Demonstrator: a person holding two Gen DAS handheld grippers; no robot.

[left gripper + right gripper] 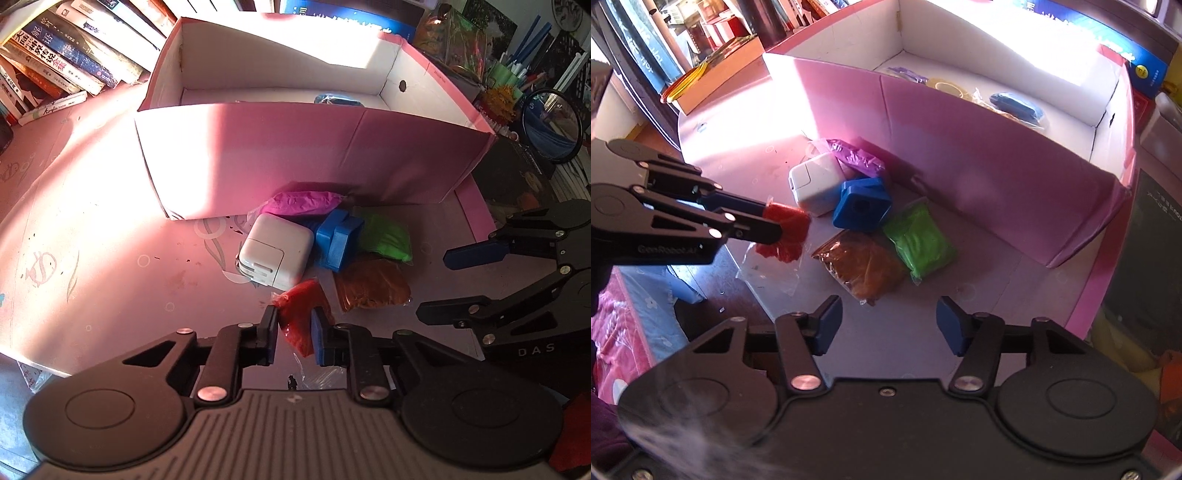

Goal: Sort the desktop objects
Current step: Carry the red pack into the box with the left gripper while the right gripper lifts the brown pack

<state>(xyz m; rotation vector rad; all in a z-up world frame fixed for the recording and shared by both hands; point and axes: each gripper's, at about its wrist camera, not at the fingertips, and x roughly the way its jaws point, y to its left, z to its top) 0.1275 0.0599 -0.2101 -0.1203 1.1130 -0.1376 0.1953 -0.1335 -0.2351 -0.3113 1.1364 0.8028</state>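
My left gripper (294,334) is shut on a red clay packet (303,317), which also shows in the right wrist view (788,232) at the desk's near edge. Beside it lie a white charger (275,254), a blue block (338,236), a magenta packet (301,203), a green packet (388,238) and a brown packet (371,284). Behind them stands a pink box (295,155) holding a blue item (1015,103) and other small things. My right gripper (888,326) is open and empty, just short of the brown packet (864,267).
Books (55,59) lean at the back left. A round mirror (552,125) and a pen holder (513,74) stand at the back right. A dark book (517,177) lies right of the box. The desk edge runs close below the packets.
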